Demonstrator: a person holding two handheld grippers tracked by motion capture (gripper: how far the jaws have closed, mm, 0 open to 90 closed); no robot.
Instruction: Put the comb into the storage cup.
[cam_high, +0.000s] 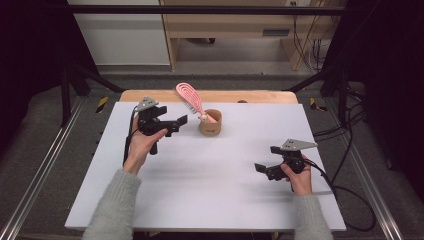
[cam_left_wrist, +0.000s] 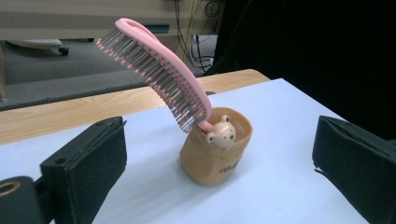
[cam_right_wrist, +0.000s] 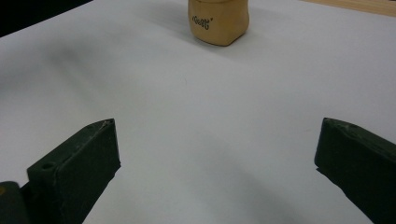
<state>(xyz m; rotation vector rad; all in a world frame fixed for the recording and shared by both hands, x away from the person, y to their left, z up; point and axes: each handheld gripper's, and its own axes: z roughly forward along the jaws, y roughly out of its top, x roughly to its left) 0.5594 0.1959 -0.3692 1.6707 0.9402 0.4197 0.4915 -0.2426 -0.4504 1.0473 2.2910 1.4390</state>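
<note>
Brush and cup stand together near the far edge of the white table in the high view: the pink brush sits handle-down in the tan cup and leans up and away toward the wooden strip behind. The left gripper hovers just to the left of the cup, jaws spread, nothing between them. The right gripper rests well apart on the near right of the table, jaws also spread and empty.

In the left gripper view the brush tilts steeply, bristles facing down toward the table, its handle tucked behind a small bear figure on the cup's rim. Both black jaws stand wide on either side of the cup and clear of it. To my eye the step in hand is letting go cleanly, so the left hand should draw straight back and slightly up, keeping the near jaw from brushing the cup's soft-looking wall; the top-heavy lean suggests a light knock could tip the whole thing over.

In the right gripper view the cup's lower half sits far ahead, with bare table between the wide, empty jaws. That hand seems best kept still, ready to steady the cup if it rocks.
</note>
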